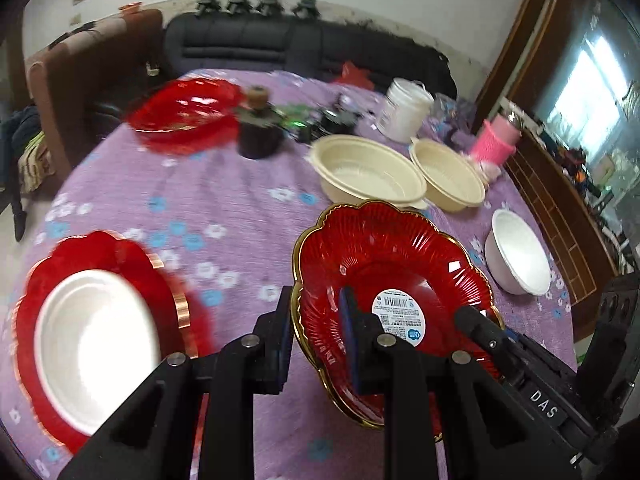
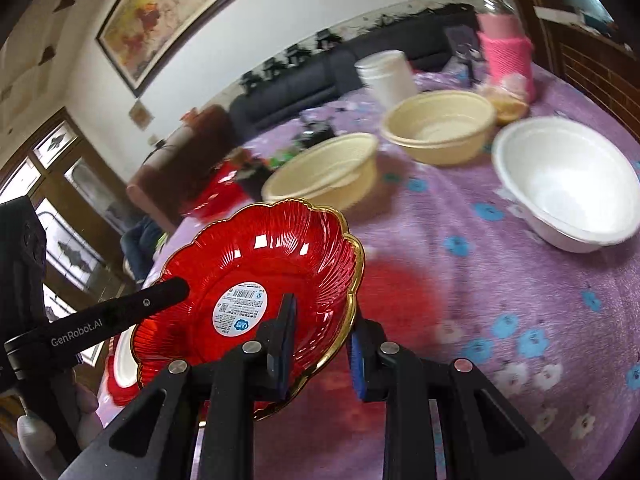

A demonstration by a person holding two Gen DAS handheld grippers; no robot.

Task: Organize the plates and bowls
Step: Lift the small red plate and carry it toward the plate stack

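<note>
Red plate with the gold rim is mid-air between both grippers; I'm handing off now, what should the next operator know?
Left gripper and right gripper each clamp opposite rims of the red gold-rimmed plate, lifted above the table.
Done: a white bowl sits on another red plate.
Left: two cream bowls, the loose white bowl, the far red plate.

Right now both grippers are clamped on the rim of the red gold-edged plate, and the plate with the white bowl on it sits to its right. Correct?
Not quite. The other red plate carrying the white bowl lies to its left, as the left wrist view shows. The left gripper and right gripper do clamp the gold-edged plate.
</note>
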